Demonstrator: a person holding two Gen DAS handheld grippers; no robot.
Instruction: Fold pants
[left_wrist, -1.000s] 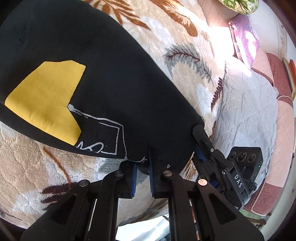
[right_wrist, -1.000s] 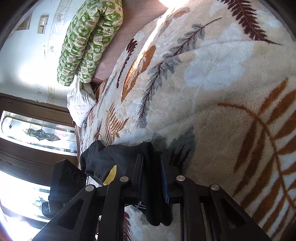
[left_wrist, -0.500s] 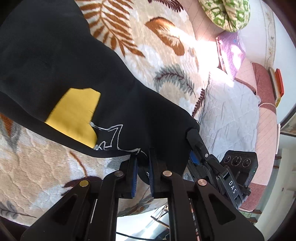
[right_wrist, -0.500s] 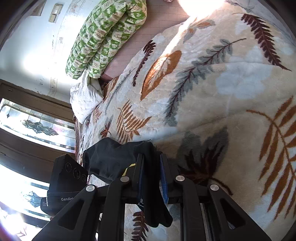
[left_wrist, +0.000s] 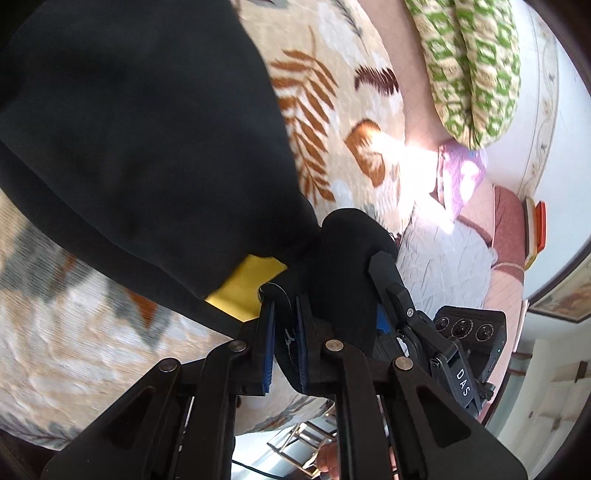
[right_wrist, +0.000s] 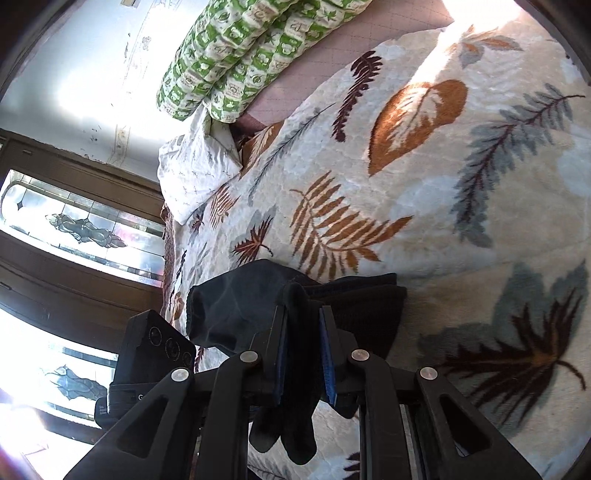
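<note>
The black pants (left_wrist: 140, 140) with a yellow patch (left_wrist: 247, 286) drape over a leaf-patterned blanket (left_wrist: 332, 122) on a bed. My left gripper (left_wrist: 285, 314) is shut on a black edge of the pants, cloth pinched between its blue pads. The right gripper's finger (left_wrist: 388, 280) shows beside it, also buried in the cloth. In the right wrist view my right gripper (right_wrist: 303, 317) is shut on a thick bunch of the black pants (right_wrist: 236, 310), which hangs down between its fingers above the blanket (right_wrist: 443, 177).
A green-patterned pillow (right_wrist: 251, 48) and a white pillow (right_wrist: 195, 173) lie at the bed's far end. A grey quilted cover (left_wrist: 447, 258), a purple cloth (left_wrist: 461, 173) and reddish cushions (left_wrist: 509, 221) sit past the bed. Dark wooden panels with glass (right_wrist: 74, 229) stand at left.
Both grippers have carried the held pants edge across the bed toward the pillows. The cloth has folded over, so most of the yellow patch is now hidden. The grippers stayed shut.
</note>
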